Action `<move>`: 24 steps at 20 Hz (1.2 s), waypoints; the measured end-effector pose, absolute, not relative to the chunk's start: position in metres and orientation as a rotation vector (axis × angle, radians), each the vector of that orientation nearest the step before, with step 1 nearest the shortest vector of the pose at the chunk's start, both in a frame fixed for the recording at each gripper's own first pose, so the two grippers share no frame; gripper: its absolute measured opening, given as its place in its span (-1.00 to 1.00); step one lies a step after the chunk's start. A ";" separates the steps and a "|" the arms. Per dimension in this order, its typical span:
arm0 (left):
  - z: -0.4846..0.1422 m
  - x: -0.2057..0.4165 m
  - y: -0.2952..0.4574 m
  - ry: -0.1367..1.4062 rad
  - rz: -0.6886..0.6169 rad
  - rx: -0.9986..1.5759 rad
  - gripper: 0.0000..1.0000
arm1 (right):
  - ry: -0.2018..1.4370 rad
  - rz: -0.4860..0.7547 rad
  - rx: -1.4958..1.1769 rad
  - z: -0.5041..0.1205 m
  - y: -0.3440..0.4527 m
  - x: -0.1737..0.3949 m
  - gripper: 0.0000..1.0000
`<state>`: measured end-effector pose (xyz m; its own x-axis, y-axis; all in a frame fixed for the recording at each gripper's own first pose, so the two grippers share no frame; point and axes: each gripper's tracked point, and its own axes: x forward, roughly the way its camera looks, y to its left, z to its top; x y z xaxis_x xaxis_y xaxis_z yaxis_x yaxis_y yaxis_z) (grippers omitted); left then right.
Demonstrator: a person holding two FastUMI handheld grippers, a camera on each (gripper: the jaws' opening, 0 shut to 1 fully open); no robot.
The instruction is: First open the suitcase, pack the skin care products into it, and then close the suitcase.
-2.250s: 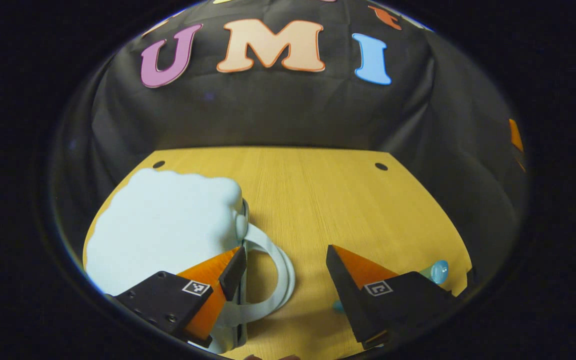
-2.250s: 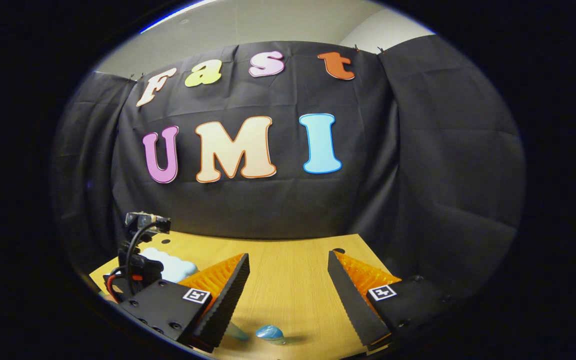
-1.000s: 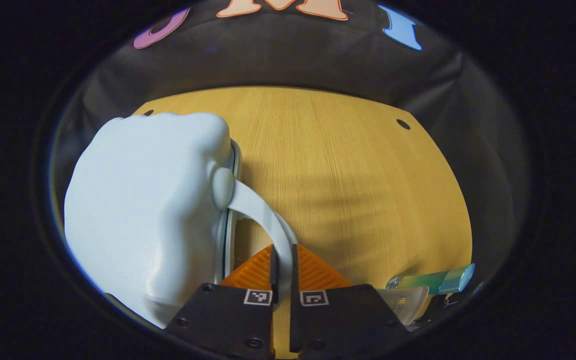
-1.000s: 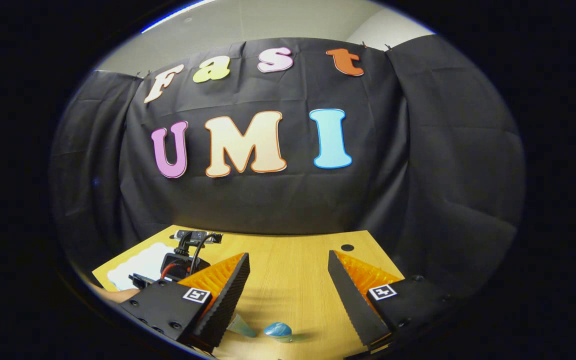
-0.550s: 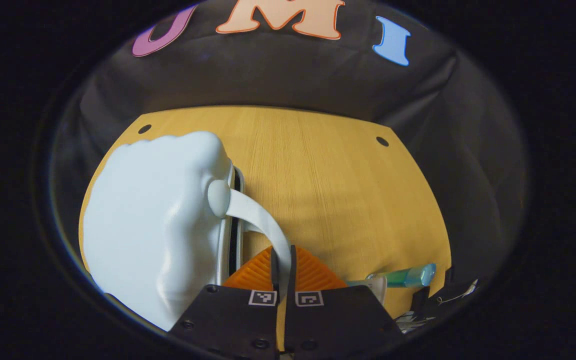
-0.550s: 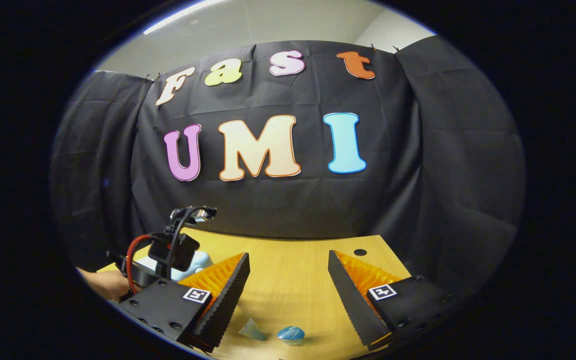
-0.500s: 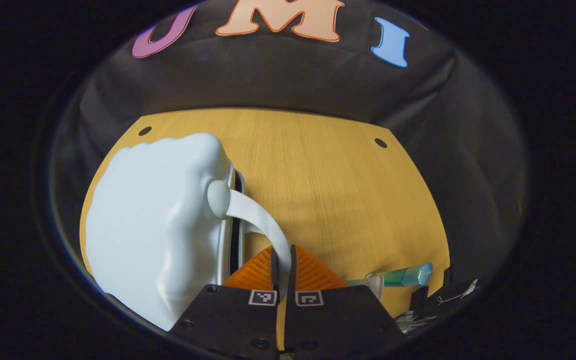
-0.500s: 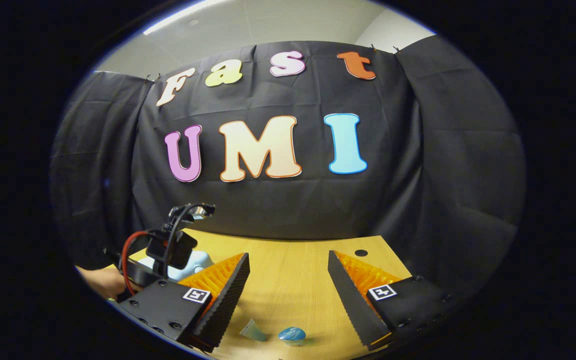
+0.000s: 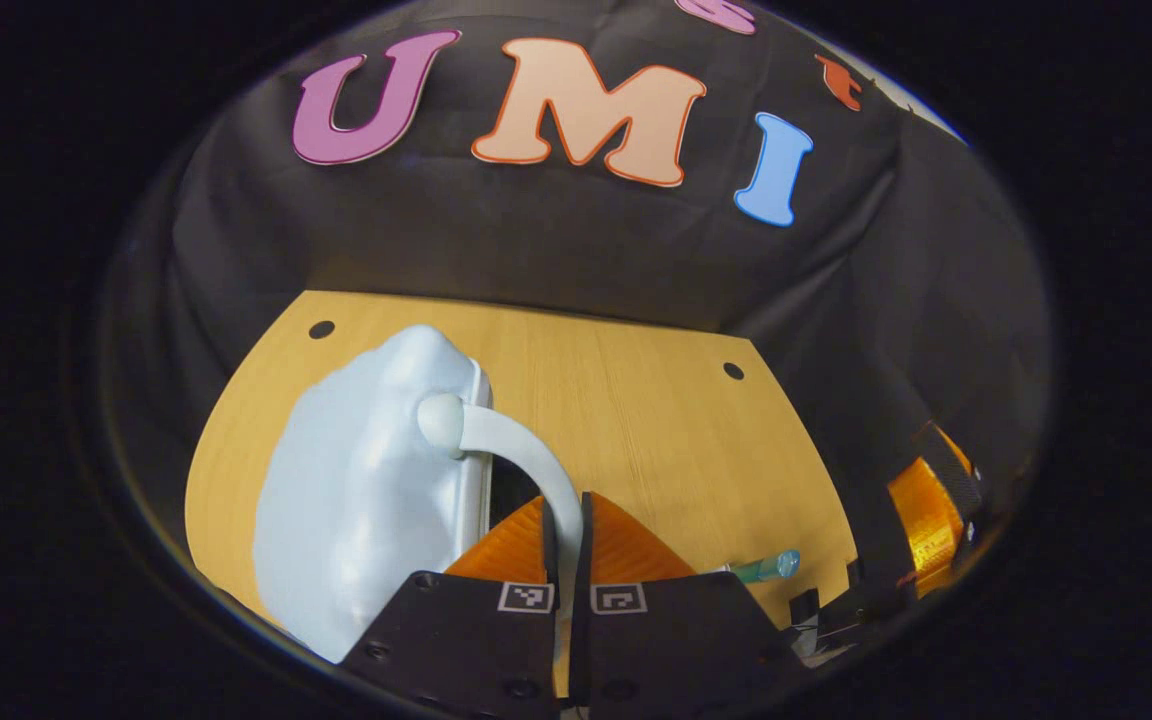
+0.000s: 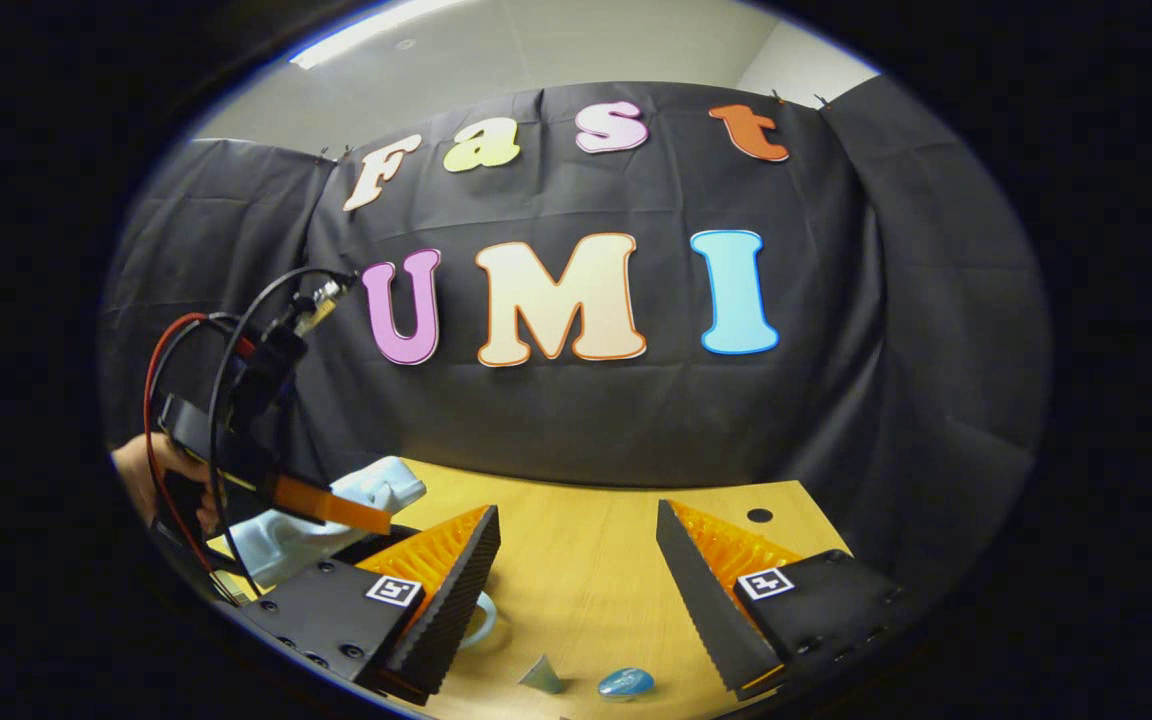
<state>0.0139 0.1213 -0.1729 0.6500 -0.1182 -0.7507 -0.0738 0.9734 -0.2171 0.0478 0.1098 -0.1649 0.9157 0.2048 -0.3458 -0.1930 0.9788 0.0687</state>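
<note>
Pale blue hard-shell suitcase [image 9: 366, 500] sits on the left of the wooden counter [image 9: 636, 420], lid tilted up: opening step. Left tool [image 9: 564, 530] clamped on its white loop handle [image 9: 526, 455]; right tool [image 10: 576, 590] apart (idle, above the products). Next, probably: swing lid fully back.

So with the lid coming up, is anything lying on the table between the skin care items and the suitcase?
Nothing visible. In the right gripper view, bare table separates the blue bottle and the small tube from the suitcase. The left gripper is shut on the lid handle; the right gripper is open, above the items.
</note>
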 end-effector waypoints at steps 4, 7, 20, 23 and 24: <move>-0.134 0.022 0.178 0.783 -0.001 -0.290 -1.00 | 0.352 0.218 0.019 -0.166 0.136 0.058 0.93; -0.116 0.023 0.231 0.745 0.020 -0.268 -1.00 | 0.342 0.208 0.015 -0.165 0.154 0.068 0.97; -0.137 0.006 0.443 0.740 0.224 -0.179 -1.00 | 0.357 0.146 0.049 -0.179 0.238 0.105 0.97; -0.152 -0.004 0.478 0.743 0.263 -0.229 -1.00 | 0.368 0.159 0.063 -0.182 0.256 0.107 0.97; -0.158 -0.009 0.490 0.744 0.285 -0.240 -1.00 | 0.374 0.164 0.071 -0.183 0.262 0.107 0.97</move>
<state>-0.0091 0.4900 -0.1580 0.7003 0.1687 -0.6936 -0.3376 0.9344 -0.1136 0.1072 0.2620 -0.1825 0.9177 0.1727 -0.3578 -0.1466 0.9842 0.0990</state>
